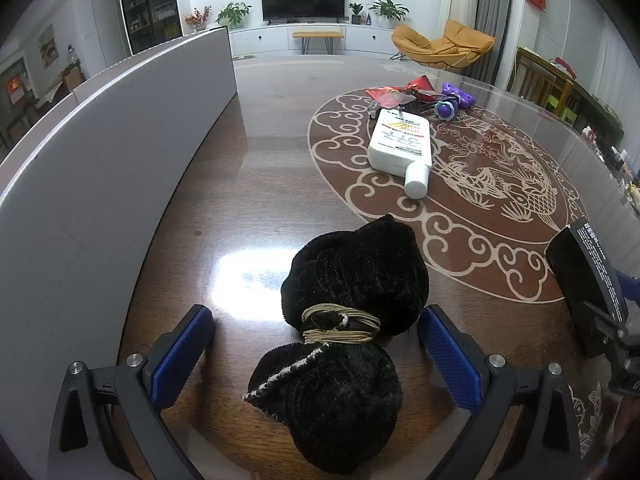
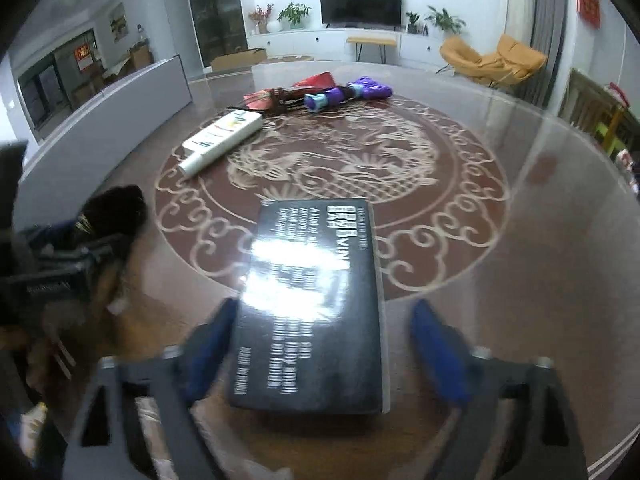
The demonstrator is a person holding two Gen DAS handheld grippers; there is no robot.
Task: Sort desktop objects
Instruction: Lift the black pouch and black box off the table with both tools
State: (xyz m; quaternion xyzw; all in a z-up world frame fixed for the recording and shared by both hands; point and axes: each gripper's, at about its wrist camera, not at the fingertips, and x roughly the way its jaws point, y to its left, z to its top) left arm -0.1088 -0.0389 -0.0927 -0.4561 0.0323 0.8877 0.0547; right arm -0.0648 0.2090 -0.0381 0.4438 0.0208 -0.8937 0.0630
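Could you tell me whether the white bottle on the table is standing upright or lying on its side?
Lying on its side. The white bottle rests flat on the table, label facing up and cap pointing toward the left wrist camera.

A grey panel [image 1: 112, 128] walls off the table's [image 1: 272, 184] left side, while bare wood separates the black pouch [image 1: 344, 320], white bottle [image 1: 402, 146] and black box [image 2: 316, 300], leaving passage between them.

Left gripper [image 1: 316, 354] jaws wide; right gripper [image 2: 320, 354] likewise
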